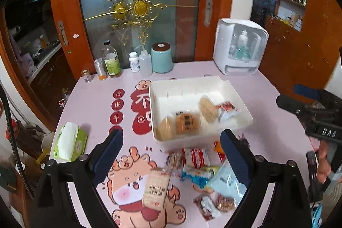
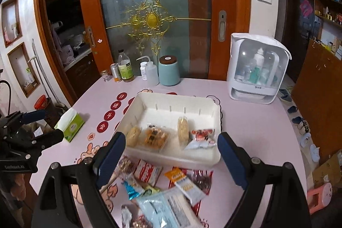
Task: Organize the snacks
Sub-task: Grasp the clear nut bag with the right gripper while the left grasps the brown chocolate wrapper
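Observation:
A white bin (image 1: 154,99) (image 2: 171,158) stands mid-table and holds a few wrapped snacks: two round rice crackers (image 1: 207,109), an orange packet (image 2: 155,136) and a red-and-white packet (image 2: 202,136). Several loose snack packets lie in front of it, among them a beige packet (image 1: 156,189), a red-and-white one (image 1: 195,157) and a light blue one (image 2: 162,211). My left gripper (image 1: 171,138) hovers open above the loose pile with nothing between its fingers. My right gripper (image 2: 172,142) is also open and empty, over the bin's near edge. Each gripper shows at the side of the other's view.
A green tissue box (image 1: 68,142) sits at the table's left edge. Bottles (image 1: 112,61), a teal jar (image 1: 162,58) and a white storage unit (image 2: 256,69) line the back. Shoes (image 2: 303,127) lie on the floor to the right.

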